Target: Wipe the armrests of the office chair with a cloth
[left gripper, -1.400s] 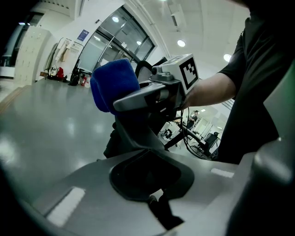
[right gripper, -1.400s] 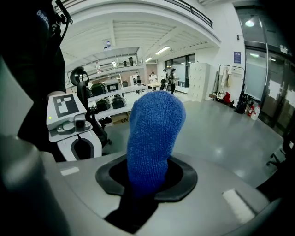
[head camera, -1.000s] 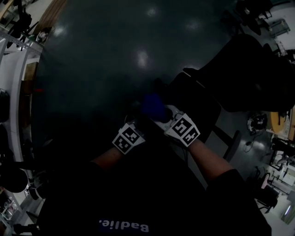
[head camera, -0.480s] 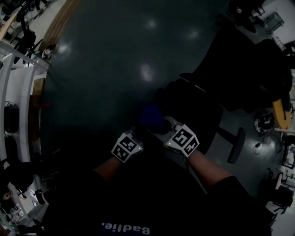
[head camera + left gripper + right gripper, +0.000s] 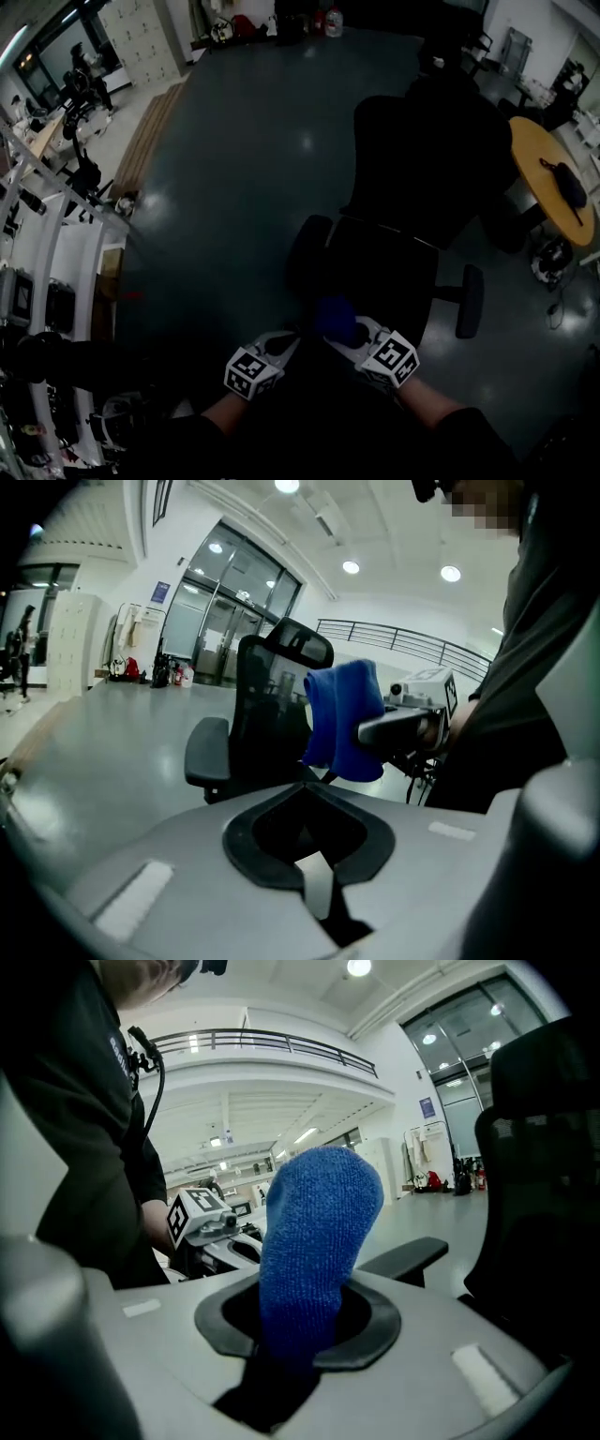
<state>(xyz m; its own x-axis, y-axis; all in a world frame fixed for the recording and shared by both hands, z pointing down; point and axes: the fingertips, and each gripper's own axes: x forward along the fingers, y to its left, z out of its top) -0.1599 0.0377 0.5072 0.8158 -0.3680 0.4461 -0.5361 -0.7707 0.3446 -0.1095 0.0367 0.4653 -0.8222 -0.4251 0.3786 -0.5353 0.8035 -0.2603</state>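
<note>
My right gripper (image 5: 349,330) is clamped on the blue cloth (image 5: 336,317), held at the front edge of the office chair (image 5: 422,141). The nearer armrest (image 5: 307,251) lies just ahead and left, its long axis running away from me. My left gripper (image 5: 281,349) is closed on nothing, beside that same edge.

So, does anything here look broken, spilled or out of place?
Nothing stands out. The office chair stands upright, the blue cloth is pinched in the right gripper, and the left gripper holds nothing.
</note>
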